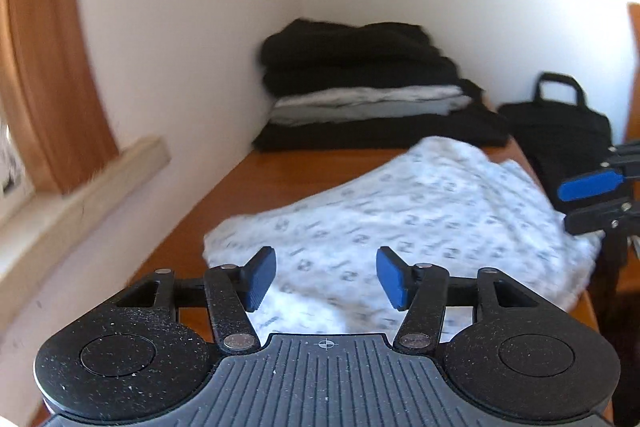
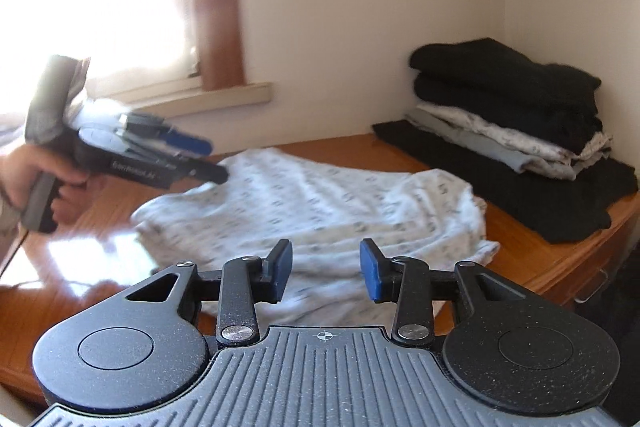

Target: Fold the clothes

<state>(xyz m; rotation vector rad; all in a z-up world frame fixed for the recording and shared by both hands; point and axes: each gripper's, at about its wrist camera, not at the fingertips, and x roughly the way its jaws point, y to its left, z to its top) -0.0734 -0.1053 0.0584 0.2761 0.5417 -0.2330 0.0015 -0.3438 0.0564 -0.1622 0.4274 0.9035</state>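
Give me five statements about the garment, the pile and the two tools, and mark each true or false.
1. The white printed garment lies on the wooden table. True.
2. The left tool is clamped on the garment. False: its pads stand apart, with no cloth between them.
3. The folded pile holds both black and light pieces. True.
4. The right tool holds a black garment. False: nothing is between its pads.
5. The black bag sits on top of the folded pile. False: it stands beside the pile.
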